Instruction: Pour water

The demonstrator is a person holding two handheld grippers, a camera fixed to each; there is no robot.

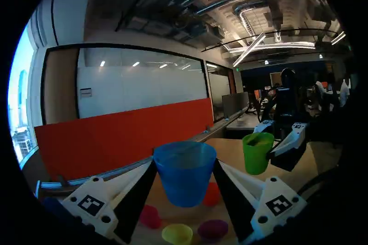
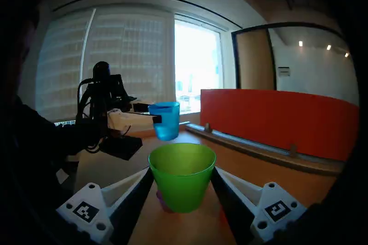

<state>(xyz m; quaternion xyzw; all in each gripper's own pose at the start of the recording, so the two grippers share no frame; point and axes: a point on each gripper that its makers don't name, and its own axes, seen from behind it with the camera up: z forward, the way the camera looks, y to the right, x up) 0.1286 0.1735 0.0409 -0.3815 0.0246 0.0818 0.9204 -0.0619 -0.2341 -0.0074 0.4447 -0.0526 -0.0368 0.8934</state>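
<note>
My left gripper [image 1: 185, 166] clasps the blue cup [image 1: 185, 183], lower centre; my right gripper [image 2: 182, 171] clasps the green cup [image 2: 182, 190], lower centre. Cups are apart. Recommendation: bring rims close, keep the receiving cup level, tip the other slowly.
</note>
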